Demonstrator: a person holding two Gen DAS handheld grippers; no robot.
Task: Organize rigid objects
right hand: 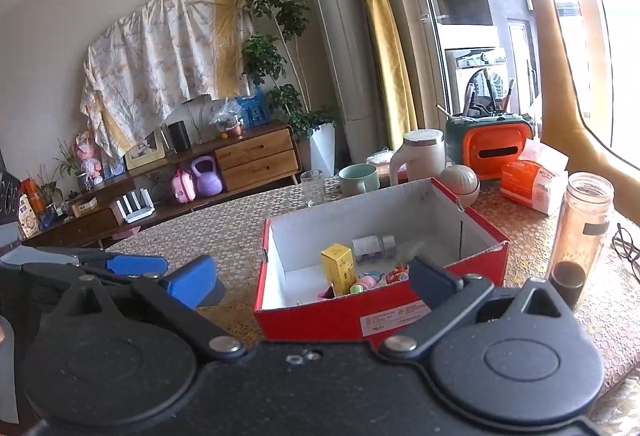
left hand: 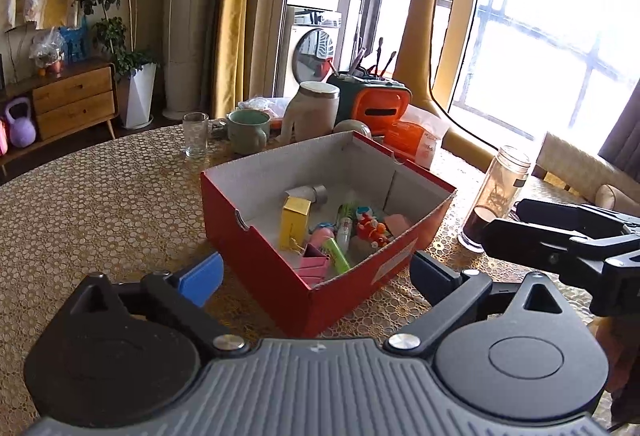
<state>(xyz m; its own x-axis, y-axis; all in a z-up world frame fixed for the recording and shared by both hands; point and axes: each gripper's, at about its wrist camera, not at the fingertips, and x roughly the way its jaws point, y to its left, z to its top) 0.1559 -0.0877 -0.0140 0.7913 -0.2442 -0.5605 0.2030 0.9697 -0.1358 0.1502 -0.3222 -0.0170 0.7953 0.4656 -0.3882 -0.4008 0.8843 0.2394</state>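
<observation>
A red cardboard box (left hand: 256,220) with a white inside stands on the round table; it also shows in the right wrist view (right hand: 320,316). Inside lie several small items: a yellow carton (left hand: 295,222), a small grey-capped bottle (left hand: 316,193), a green tube (left hand: 337,256), a pink box (left hand: 314,268) and a red toy (left hand: 372,228). My left gripper (left hand: 316,276) is open and empty, just in front of the box. My right gripper (right hand: 312,282) is open and empty, also before the box; it shows at the right of the left wrist view (left hand: 560,240).
A tall glass jar (left hand: 496,195) stands right of the box. Behind the box are a drinking glass (left hand: 195,135), a green mug (left hand: 247,131), a white jug (left hand: 310,111), an orange holder with brushes (left hand: 376,103) and an orange packet (left hand: 416,139). The table edge (right hand: 624,384) lies right.
</observation>
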